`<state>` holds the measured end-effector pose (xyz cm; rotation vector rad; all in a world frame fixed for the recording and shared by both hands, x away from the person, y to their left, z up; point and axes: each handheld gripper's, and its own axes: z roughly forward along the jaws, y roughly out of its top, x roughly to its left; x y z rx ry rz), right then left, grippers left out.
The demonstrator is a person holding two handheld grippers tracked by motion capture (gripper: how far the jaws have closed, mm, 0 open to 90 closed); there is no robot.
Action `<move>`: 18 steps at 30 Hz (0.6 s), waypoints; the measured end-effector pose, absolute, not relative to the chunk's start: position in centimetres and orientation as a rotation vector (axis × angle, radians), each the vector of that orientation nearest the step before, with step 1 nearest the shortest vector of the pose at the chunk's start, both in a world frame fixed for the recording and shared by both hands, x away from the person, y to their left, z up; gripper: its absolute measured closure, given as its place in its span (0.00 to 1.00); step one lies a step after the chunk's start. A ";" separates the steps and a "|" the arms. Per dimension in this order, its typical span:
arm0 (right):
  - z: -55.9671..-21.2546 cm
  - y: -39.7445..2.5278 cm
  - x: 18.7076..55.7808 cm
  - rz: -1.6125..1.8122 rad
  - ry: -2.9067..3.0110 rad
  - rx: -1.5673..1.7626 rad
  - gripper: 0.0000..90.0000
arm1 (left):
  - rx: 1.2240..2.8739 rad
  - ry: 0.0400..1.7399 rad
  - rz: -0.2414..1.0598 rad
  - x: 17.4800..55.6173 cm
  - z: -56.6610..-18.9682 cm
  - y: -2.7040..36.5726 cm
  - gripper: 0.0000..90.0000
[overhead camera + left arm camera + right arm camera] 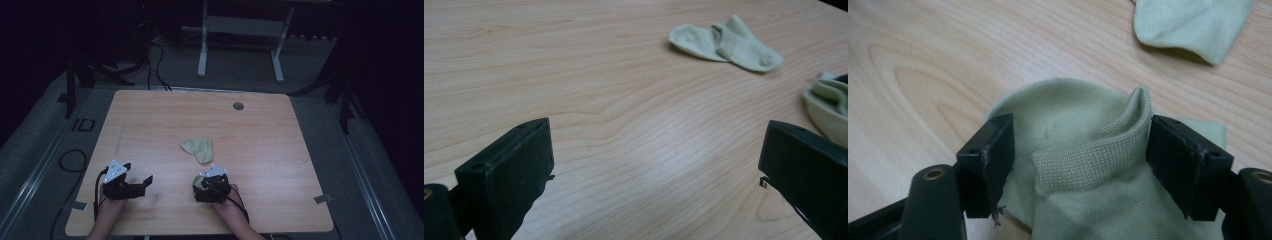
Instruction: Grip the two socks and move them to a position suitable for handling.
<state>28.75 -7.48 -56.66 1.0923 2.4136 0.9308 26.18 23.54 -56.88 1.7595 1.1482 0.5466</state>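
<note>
far sock [1193,25] cut off by the top edge; near sock [830,107] cut off at right.

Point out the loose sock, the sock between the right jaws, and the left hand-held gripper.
loose sock [198,149], high view, middle of the fabric
held sock [1083,165], right gripper view, ribbed cuff
left hand-held gripper [656,165], left gripper view, midway between its jaws

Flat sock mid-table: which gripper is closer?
Right. The right gripper sits just in front of the flat sock, jaws around a second sock. The left gripper is off to its left, open.
</note>
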 end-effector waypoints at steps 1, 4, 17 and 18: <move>-56.7 -7.3 28.9 0.931 2.412 1.094 0.29 | 1.766 1.136 0.539 26.2 -56.8 23.4 0.01; -56.3 -7.2 29.1 0.948 2.442 1.101 0.25 | 1.781 1.119 0.537 26.1 -56.7 22.9 0.01; -53.1 -10.9 28.5 1.074 2.443 1.010 0.54 | 1.812 0.854 0.269 25.4 -55.1 16.9 0.37; -53.1 -11.0 28.5 1.070 2.443 1.004 0.59 | 1.822 0.824 0.256 25.3 -54.9 16.2 0.46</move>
